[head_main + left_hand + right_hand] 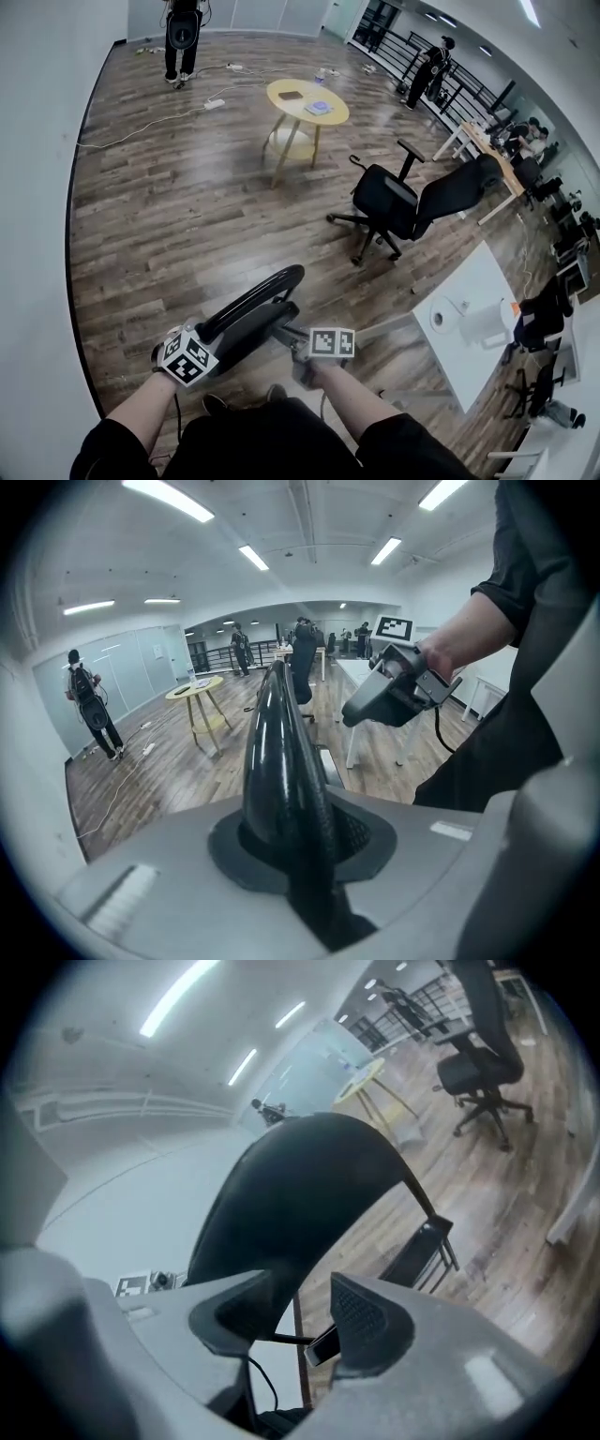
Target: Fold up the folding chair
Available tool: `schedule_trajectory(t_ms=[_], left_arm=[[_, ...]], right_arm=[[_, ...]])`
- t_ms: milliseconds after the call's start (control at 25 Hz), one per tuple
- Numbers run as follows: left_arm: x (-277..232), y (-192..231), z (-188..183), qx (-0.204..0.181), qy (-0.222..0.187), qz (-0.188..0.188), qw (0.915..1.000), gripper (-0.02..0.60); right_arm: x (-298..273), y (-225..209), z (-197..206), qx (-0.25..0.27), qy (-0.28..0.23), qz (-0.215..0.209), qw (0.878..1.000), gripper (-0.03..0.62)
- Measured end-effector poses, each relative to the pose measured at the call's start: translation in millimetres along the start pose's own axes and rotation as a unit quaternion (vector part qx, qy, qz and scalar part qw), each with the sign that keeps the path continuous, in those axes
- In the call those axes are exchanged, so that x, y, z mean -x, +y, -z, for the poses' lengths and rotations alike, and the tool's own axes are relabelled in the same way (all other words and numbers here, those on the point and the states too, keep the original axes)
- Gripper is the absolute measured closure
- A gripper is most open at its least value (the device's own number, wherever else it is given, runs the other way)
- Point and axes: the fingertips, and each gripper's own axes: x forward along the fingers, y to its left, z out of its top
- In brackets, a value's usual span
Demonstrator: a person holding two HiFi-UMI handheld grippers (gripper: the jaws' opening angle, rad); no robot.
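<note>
1 black folding chair [258, 323], 2 grippers, left gripper [300, 832] clenched on chair's edge, right gripper [300, 1321] jaws apart, 1 round table [281, 111], 1 office chair [384, 202]

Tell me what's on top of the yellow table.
Two flat things lie on the yellow table: a brown one and a pale bluish one. Too small to identify. The top hides most of the lower shelf.
</note>
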Motion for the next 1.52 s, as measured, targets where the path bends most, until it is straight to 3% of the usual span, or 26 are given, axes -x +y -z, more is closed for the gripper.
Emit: schedule_trajectory(t_ms=[120, 200, 320, 480, 560, 760, 880, 1040, 1120, 1200, 1440, 1520], left_arm=[[-2.3, -0.1, 1.2, -0.001, -0.003, 0.003, 1.0000, 0.520], [-2.5, -1.3, 1.1, -0.004, -0.005, 0.005, 1.0000, 0.518], [-0.5, -1.4, 2.2, -0.010, -0.009, 0.006, 0.9999, 0.515], [3.8, -5.1, 11.2, -0.011, -0.010, 0.004, 0.9999, 0.514], [4.4, -10.1, 13.0, -0.008, -0.009, 0.001, 0.9999, 0.512], [8.2, -9.9, 18.6, 0.002, -0.008, -0.023, 0.9997, 0.502], [11.5, -4.5, 22.7, 0.017, 0.001, -0.038, 0.9991, 0.497], [13.1, 0.5, 23.1, 0.036, 0.017, -0.046, 0.9981, 0.494], [13.6, -2.3, 23.5, 0.044, 0.021, -0.049, 0.9976, 0.494], [13.8, -5.7, 23.1, 0.051, 0.024, -0.052, 0.9971, 0.491], [14.5, -18.2, 20.2, 0.061, 0.028, -0.051, 0.9964, 0.491], [13.7, -24.0, 19.8, 0.068, 0.029, -0.049, 0.9961, 0.489]], right_arm=[[8.9, 18.1, -18.8, 0.105, 0.009, -0.005, 0.994, 0.405], [13.2, 28.6, -31.1, 0.198, 0.027, 0.001, 0.980, 0.405], [14.9, 43.8, -45.7, 0.340, 0.066, 0.007, 0.938, 0.405], [14.1, 61.7, -60.2, 0.487, 0.115, -0.014, 0.866, 0.404], [18.0, 66.7, -70.8, 0.528, 0.130, -0.034, 0.838, 0.405], [22.7, 69.9, -98.6, 0.597, 0.142, -0.087, 0.785, 0.404], [16.8, 59.1, -102.3, 0.651, 0.174, -0.114, 0.730, 0.404], [1.2, 37.4, -107.5, 0.745, 0.210, -0.116, 0.622, 0.370], [-6.1, 30.6, -105.6, 0.770, 0.227, -0.132, 0.582, 0.359], [-13.2, 23.4, -101.0, 0.770, 0.253, -0.151, 0.566, 0.356], [-29.0, 5.9, -76.3, 0.756, 0.319, -0.196, 0.537, 0.362], [-26.7, 0.8, -64.7, 0.755, 0.338, -0.210, 0.522, 0.381]])
